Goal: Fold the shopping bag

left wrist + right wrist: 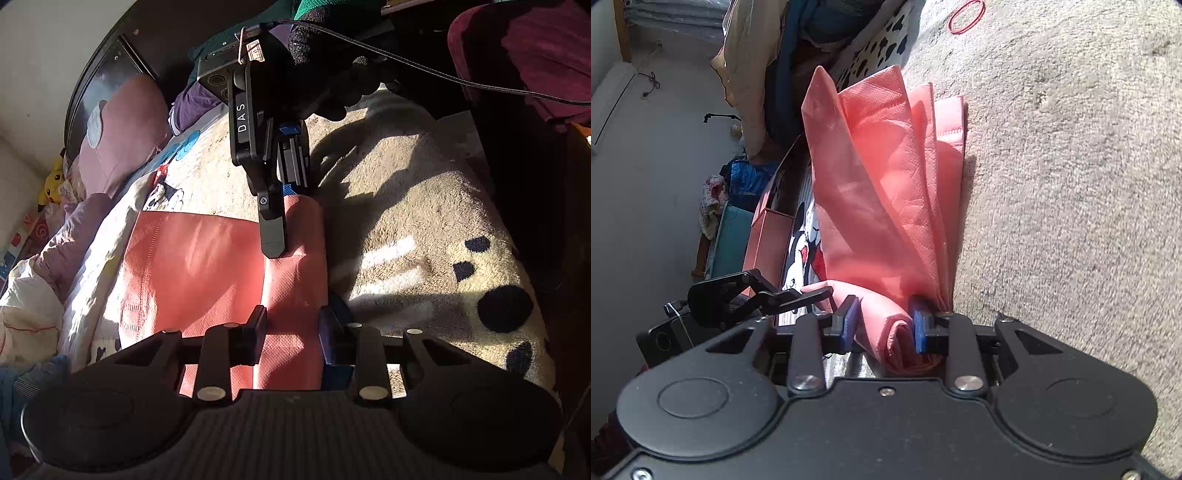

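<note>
A salmon-pink shopping bag [195, 266] lies on a beige blanket, its right side rolled into a long thick fold. In the left wrist view my left gripper [295, 328] is shut across the near end of that fold. My right gripper [288, 236] clamps the far end, held by a gloved hand [325, 74]. In the right wrist view the rolled end sits pressed between the blue pads of my right gripper [882, 325]. The rest of the bag [879, 177] stands up in loose pleats. My left gripper [812, 295] shows at the left, one finger against the bag.
The beige blanket [424, 221] has black spots near its right edge. A pink pillow [125, 129] and a yellow plush toy [51, 184] lie at the left. A red rubber band [966, 16] rests on the blanket. A black cable [443, 74] runs overhead.
</note>
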`<state>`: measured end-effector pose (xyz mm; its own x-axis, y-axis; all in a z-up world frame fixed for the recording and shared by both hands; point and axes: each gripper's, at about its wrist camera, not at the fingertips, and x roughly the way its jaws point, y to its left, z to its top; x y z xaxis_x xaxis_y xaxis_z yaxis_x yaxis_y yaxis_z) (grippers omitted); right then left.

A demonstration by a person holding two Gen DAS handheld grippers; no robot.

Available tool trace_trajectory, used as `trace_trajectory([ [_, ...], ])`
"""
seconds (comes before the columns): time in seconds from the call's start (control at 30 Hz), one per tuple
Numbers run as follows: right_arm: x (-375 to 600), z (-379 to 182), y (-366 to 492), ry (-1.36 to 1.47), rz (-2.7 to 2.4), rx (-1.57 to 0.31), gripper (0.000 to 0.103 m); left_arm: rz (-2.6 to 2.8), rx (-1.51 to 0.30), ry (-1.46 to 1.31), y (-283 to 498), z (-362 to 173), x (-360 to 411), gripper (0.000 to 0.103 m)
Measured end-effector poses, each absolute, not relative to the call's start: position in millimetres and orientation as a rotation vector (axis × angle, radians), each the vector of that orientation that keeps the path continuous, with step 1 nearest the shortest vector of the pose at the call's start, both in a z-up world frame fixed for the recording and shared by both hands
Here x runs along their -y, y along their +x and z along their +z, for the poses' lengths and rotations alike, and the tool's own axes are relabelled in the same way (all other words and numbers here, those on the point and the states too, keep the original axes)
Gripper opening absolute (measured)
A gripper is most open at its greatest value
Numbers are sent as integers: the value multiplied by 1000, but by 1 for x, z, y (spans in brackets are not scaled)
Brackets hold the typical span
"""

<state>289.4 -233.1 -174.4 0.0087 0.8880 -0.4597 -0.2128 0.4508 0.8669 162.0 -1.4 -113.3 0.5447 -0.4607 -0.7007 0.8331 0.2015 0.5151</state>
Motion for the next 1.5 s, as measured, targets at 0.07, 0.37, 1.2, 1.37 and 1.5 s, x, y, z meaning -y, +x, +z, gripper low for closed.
trace_trajectory([
  [0.07, 233, -172, 289, 686, 970, -1266, 24, -960, -445, 1036, 163, -116, 2, 29],
  [0.37, 225, -130, 272, 439, 923, -1091, 31, -1007, -545, 954, 174, -122, 3, 29],
  [1.2, 174, -130, 227, -176, 975, -513, 21, -1046, -751, 395, 218, -119, -37, 29],
  [1.37, 182, -104, 197, -311, 1003, -343, 21, -1024, -766, 311, 222, -119, -42, 29],
  [1.5, 190, -107, 202, -373, 1031, -357, 20, -1007, -772, 291, 221, -118, -42, 29],
])
